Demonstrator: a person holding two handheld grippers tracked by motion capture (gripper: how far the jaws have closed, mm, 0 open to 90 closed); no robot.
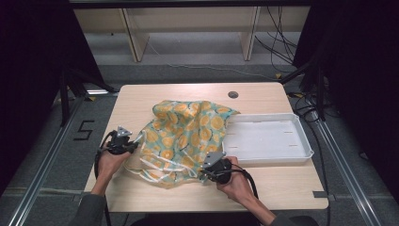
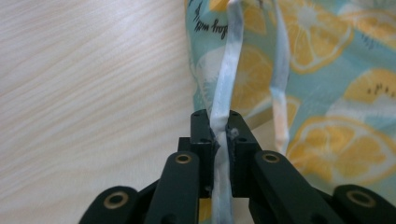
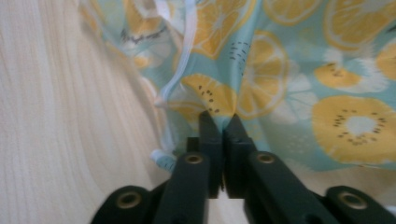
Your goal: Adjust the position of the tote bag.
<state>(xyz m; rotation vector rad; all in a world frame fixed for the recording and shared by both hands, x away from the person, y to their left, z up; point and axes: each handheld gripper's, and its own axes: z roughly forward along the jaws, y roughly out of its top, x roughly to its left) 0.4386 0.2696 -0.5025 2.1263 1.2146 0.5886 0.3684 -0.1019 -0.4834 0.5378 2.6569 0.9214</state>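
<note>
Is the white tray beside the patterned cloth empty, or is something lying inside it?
Empty. In the high view the white tray shows only its bare white floor; the fruit-print cloth reaches just its left rim and does not lie inside.

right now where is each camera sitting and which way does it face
High view: fixed above the person's side, looking forward and down on the table; both forearms, left tongs and right tongs show.
Left gripper view: rides the left tongs, looking along black jaws shut on a white strap.
Right gripper view: rides the right tongs, jaws shut on the fruit-print cloth.
Shared: all three show that cloth and the wooden tabletop; the white tray shows from above.
</note>
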